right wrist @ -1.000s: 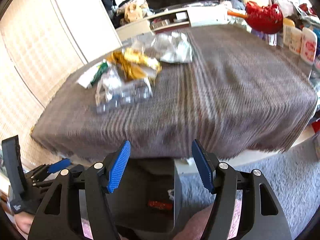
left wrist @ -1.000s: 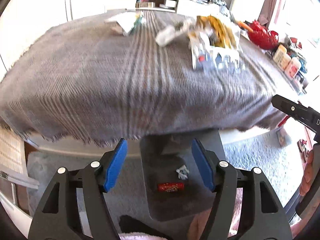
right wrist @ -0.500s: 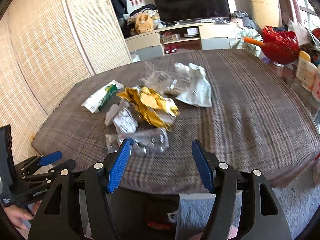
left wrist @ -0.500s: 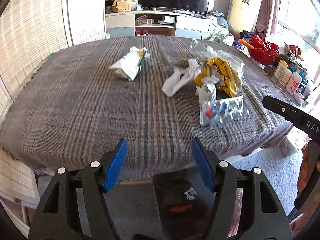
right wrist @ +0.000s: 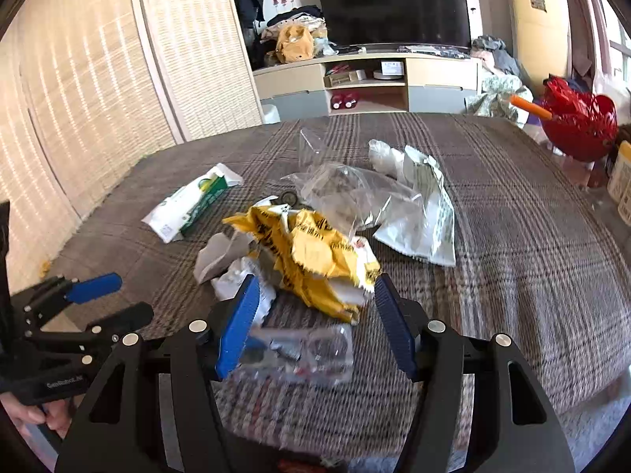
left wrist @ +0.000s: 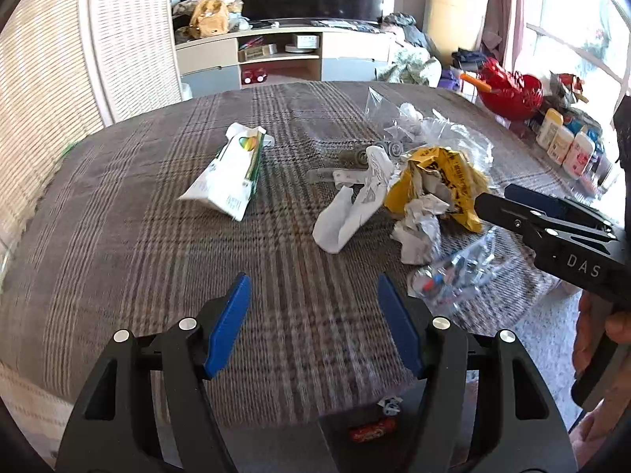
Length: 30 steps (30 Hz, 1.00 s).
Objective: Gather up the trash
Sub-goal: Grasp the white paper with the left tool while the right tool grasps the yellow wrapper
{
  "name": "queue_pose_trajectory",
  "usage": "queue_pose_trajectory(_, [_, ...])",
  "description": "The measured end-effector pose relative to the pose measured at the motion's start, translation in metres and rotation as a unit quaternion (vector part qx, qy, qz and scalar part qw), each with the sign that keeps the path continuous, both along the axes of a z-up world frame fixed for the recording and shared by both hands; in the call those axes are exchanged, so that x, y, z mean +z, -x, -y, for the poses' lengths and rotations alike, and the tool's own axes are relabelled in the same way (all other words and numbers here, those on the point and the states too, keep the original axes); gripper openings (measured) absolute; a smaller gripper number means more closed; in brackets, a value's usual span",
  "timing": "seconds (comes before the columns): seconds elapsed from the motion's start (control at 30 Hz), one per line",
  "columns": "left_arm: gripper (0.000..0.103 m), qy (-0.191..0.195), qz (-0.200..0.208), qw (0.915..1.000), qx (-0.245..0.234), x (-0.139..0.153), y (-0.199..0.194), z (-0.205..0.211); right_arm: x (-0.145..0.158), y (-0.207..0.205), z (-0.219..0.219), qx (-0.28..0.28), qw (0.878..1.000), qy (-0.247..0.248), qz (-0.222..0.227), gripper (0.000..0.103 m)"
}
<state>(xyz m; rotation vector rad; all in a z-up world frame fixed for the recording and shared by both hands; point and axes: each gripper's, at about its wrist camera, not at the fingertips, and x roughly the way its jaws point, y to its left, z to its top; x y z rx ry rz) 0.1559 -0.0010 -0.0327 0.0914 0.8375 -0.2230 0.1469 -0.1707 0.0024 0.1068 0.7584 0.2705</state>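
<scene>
**Both claws spread above a littered bench**

The left claw (left wrist: 313, 315) is spread wide with nothing between its blue pads, hovering over a bare stretch of the plaid cloth on the bench (left wrist: 118, 236). The right claw (right wrist: 315, 319) is also spread and grips nothing; between its pads lies a clear plastic blister pack (right wrist: 303, 351) near the bench's front edge, with a crumpled yellow wrapper (right wrist: 311, 252) just beyond it.

The trash sits in a loose heap toward the right half of the bench. In the left wrist view, the yellow wrapper touches a ball of crumpled white paper (left wrist: 418, 232), and a twisted white wrapper (left wrist: 355, 205) lies just to their left. Behind the heap is a clear plastic bag (right wrist: 347, 193) and beside it a white printed pouch (right wrist: 426, 213). A green-and-white carton (left wrist: 228, 181) lies flattened, apart from the heap, toward the left.

Below the bench's front edge, a dark bin (left wrist: 299, 445) holds a red wrapper (left wrist: 370, 431) and a small white scrap (left wrist: 388, 406). A red colander (right wrist: 579, 122) stands off the right far corner.
</scene>
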Motion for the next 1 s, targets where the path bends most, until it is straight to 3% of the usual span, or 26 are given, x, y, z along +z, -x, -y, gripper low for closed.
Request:
queue_pose_trajectory(0.37, [0.062,-0.010,-0.032,0.9991,-0.028,-0.028,-0.051,0.018,-0.009,-0.025,-0.004,0.002,1.000,0.011,-0.006,0.062])
queue_pose_trajectory(0.53, [0.056,-0.011,-0.034,0.9986,-0.039,-0.035,-0.064,0.023,-0.010,-0.032,-0.009,0.011,1.000,0.007,-0.005,0.062])
queue_pose_trajectory(0.67, [0.043,-0.010,-0.030,0.9984,-0.047,-0.035,-0.070,0.025,-0.012,-0.036,-0.013,0.024,1.000,-0.004,-0.012,0.062])
queue_pose_trajectory(0.8, [0.028,-0.005,-0.029,0.9981,-0.054,-0.034,-0.075,0.025,-0.015,-0.039,-0.016,0.030,0.999,-0.005,-0.015,0.055])
queue_pose_trajectory(0.93, [0.024,-0.015,-0.023,0.9976,-0.063,-0.034,-0.076,0.027,-0.017,-0.040,-0.016,0.025,1.000,-0.007,-0.007,0.050])
queue_pose_trajectory(1.0, [0.016,-0.021,-0.019,0.9976,-0.064,-0.034,-0.077,0.028,-0.016,-0.040,-0.014,0.020,1.000,-0.012,-0.003,0.048])
